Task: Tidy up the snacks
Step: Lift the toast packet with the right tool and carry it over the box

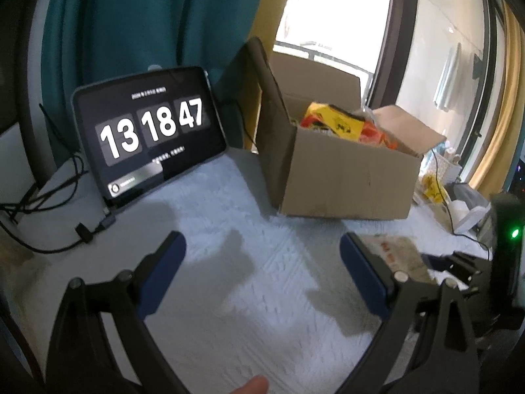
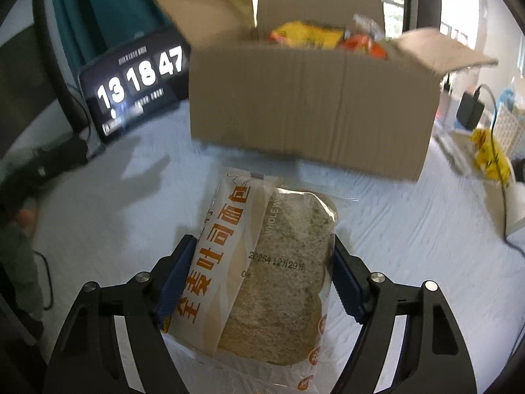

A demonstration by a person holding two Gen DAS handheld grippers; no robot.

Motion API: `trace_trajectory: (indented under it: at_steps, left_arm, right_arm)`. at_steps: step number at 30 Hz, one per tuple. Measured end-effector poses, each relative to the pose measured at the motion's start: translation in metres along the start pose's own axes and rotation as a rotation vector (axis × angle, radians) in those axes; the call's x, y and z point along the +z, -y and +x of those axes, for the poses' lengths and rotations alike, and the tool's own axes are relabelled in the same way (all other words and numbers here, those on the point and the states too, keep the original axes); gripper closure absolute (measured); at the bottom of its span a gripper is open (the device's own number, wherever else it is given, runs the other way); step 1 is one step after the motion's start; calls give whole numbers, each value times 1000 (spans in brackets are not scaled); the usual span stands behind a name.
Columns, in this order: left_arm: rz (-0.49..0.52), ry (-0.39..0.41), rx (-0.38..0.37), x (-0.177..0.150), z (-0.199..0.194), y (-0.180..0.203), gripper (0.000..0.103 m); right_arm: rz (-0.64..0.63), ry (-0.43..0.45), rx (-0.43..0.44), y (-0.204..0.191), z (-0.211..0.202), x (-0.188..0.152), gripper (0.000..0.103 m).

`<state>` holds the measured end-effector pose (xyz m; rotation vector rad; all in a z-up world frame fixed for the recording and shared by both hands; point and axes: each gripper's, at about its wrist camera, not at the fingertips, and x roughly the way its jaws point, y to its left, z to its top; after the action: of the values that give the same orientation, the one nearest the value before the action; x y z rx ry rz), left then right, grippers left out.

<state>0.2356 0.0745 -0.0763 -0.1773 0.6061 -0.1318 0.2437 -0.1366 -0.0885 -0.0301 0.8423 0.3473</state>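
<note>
Bread pack (image 2: 262, 272) sits low centre in the right view, pinched across its sides by the right tool (image 2: 261, 282); likely light, soft, crushable and slippery in film, so best held mid-body, gently. Left tool (image 1: 262, 279) gapes empty over the counter (image 1: 229, 229). Box (image 2: 311, 105) beyond hides most snacks; motion blur smears them

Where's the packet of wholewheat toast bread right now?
In the right wrist view, the bread packet sits between the right gripper jaws, over the white cloth, just in front of the cardboard box.
</note>
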Motion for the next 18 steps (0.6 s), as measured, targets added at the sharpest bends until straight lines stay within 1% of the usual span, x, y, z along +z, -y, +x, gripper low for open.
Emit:
trace_trajectory:
  at_steps: [11,18]
  left_arm:
    - [20,56,5,26,-5,4,7]
    - [38,101,19,47,-4,4,7]
  right_arm:
    - [-59,161,-13,7,-41,66,23]
    - [-97,239,-29,12,-48,112,23]
